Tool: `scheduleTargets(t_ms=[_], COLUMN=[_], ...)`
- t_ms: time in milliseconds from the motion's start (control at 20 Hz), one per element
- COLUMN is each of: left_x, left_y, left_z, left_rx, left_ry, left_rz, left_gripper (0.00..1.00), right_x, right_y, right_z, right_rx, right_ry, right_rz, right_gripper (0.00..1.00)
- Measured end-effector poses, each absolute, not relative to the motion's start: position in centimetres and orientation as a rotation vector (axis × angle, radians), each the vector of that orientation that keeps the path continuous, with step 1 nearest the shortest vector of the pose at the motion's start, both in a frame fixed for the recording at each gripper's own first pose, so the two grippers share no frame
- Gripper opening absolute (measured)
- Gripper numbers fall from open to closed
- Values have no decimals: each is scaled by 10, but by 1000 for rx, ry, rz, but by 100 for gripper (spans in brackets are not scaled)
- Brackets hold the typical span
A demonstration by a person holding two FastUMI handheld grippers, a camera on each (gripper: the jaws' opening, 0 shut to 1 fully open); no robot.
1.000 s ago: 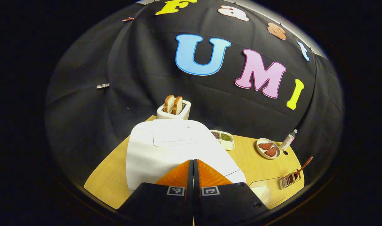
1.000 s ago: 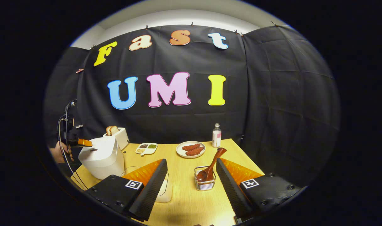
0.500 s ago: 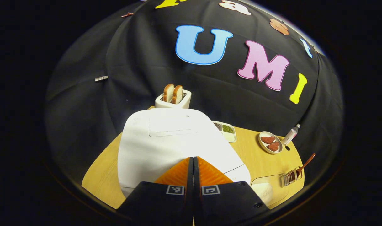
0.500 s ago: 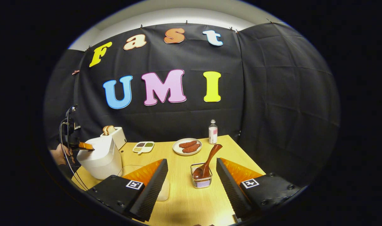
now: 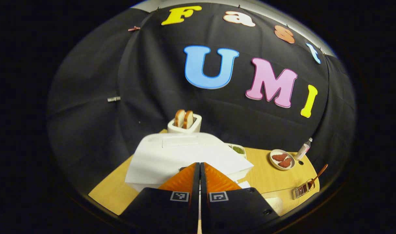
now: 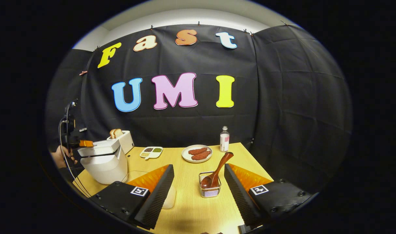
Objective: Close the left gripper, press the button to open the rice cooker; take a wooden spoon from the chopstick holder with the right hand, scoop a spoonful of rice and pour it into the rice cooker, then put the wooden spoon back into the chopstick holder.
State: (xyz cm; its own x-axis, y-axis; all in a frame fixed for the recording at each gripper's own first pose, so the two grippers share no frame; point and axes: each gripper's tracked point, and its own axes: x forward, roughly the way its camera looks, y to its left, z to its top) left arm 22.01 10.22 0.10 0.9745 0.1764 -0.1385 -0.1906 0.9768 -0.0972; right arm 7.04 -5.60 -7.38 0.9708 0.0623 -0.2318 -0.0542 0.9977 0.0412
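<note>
A: How far along is it?

B: The first step looks done. In the right gripper view the rice cooker (image 6: pixel 104 161), at the left of the frame, has its lid lifted off the body with a gap showing — so the button seems to have been pressed. The left gripper (image 5: pixel 199 167) has its fingers together with nothing between them, low in the centre of the left gripper view, just at the cooker's raised lid (image 5: pixel 188 152).

A: And the spoon part?

B: Not begun, I'd judge. The wooden spoon (image 6: pixel 217 172) stands in the chopstick holder (image 6: pixel 210 189), lower centre of the right gripper view, handle leaning toward the upper right. The right gripper (image 6: pixel 198 182) has its fingers wide apart, one on each side of the holder, touching nothing.

A: The rice?

B: A clear container (image 6: pixel 167 195) lies low in the frame, partly behind the right gripper's near finger — its contents I can't make out. Left to do: take the spoon, scoop, pour, return it.
</note>
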Motion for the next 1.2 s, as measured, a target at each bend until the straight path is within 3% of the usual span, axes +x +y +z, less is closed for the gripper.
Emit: scheduleTargets(t_ms=[150,400,450,500,550,650,700,800,1200], left_x=[193,134,124,116,109,96,92,85,71], left_y=[89,62,57,54,49,40,38,25,-40], left_z=[26,33,33,31,30,27,24,21,-3], left_rx=[-94,-86,-58,-42,-39,-48,-57,-59,-69], left_ry=[63,16,16,16,16,25,29,31,85], left_rz=[190,160,150,149,142,145,157,170,165], left_gripper=[10,20,18,31,36,62,80,96,96], right_x=[81,103,108,112,117,126,132,142,181], right_y=[-58,-67,-71,-73,-76,-80,-83,-87,-106], right_z=[-70,-75,-78,-81,-84,-90,-93,-103,-158], right_rx=[28,27,31,37,44,54,53,49,149], right_ry=[220,225,232,239,248,258,260,280,436], right_rz=[71,83,81,81,83,90,92,96,99], right_gripper=[97,97,97,97,97,97,97,97,98])
